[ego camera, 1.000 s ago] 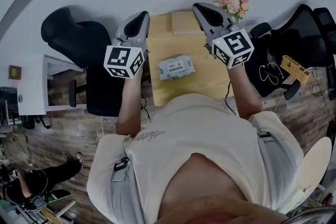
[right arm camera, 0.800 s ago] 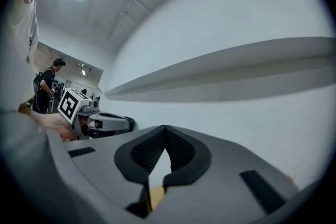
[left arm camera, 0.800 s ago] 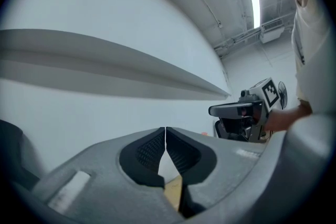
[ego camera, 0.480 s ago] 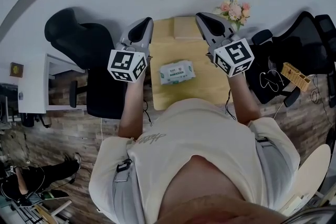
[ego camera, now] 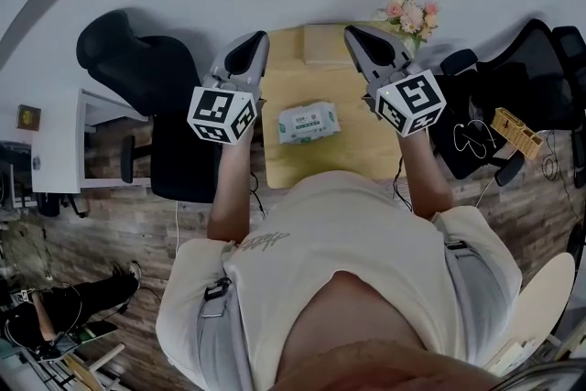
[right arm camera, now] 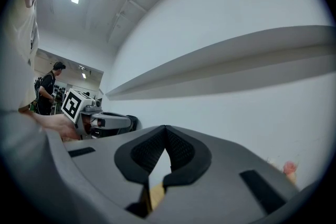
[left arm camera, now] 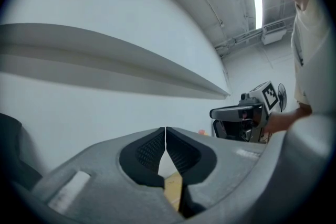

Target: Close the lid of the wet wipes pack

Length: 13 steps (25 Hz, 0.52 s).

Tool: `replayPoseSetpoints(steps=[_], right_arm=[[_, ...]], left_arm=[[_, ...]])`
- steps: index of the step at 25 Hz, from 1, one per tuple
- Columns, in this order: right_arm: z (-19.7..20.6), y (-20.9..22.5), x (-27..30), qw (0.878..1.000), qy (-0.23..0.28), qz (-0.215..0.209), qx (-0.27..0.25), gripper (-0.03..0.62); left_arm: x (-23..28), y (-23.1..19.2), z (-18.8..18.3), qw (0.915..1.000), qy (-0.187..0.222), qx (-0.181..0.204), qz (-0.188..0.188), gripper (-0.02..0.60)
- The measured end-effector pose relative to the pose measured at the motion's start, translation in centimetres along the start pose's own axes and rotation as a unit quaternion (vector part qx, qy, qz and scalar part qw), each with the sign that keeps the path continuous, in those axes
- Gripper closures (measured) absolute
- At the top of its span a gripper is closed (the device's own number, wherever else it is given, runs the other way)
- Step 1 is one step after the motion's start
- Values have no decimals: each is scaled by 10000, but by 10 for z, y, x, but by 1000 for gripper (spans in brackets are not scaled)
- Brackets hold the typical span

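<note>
Both left gripper [ego camera: 257, 38] and right gripper [ego camera: 351, 31] show jaws pressed together. The wet wipes pack [ego camera: 309, 122] lies between them on the table [ego camera: 286, 162].

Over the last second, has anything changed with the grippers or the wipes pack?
Nothing visibly changed. The left gripper and right gripper stay shut and empty, one on either side of the pack, which lies untouched on the table. Only the head view itself has shifted a little.
</note>
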State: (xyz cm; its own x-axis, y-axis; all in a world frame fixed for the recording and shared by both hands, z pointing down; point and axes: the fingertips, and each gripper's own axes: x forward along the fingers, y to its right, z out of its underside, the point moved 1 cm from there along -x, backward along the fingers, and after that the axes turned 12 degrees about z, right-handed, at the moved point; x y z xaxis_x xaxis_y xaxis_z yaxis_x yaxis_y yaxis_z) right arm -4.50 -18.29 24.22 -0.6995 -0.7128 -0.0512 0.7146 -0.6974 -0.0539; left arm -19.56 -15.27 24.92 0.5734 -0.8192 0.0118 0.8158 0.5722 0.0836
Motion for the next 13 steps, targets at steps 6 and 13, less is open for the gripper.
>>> replayPoseSetpoints(steps=[6,13], right_arm=[[4,-1,-3,10000,-33,-26,49,592],[9,-2,-4,9999,-90,-54,41,592]], left_arm=[[-2,5,4,10000,-27,-33,14,563],[-9,9,13,9999,-129,-75,28,563]])
